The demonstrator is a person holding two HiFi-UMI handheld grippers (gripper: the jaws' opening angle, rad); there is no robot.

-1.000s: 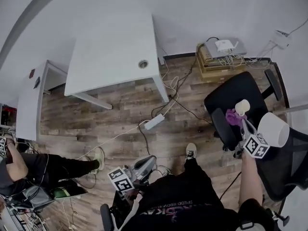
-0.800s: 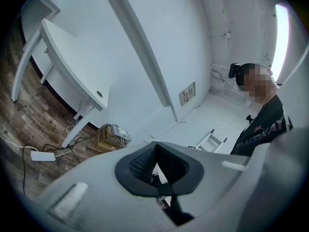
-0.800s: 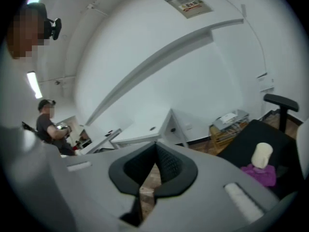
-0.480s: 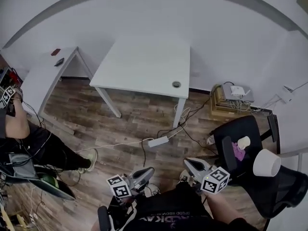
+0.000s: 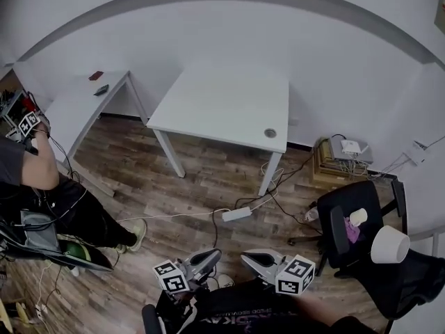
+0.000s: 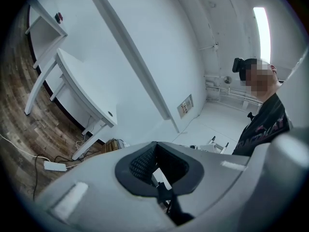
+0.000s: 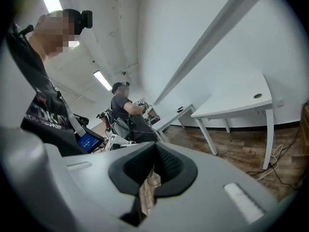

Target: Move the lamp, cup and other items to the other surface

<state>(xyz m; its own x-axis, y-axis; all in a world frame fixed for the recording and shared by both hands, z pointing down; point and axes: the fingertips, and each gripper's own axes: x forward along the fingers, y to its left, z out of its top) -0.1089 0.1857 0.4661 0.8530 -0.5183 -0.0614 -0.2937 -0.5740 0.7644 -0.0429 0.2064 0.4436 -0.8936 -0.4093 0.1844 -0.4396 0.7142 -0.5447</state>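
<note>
With both pairs of jaws closed on nothing, the right gripper (image 5: pixel 254 260) sat nearer than the left gripper (image 5: pixel 211 258) to the lamp (image 5: pixel 389 244) and cup (image 5: pixel 358 217) on the chair (image 5: pixel 372 199) at lower right.

power strip (image 5: pixel 237 213) on wood floor (image 5: pixel 198 176); seated person (image 5: pixel 69 211) left

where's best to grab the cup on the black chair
Probably the upper wall of the cup, coming from above: it seems to stand upright on the chair seat, with the purple item close beside it and the lamp shade near, so a side approach looks crowded.
</note>
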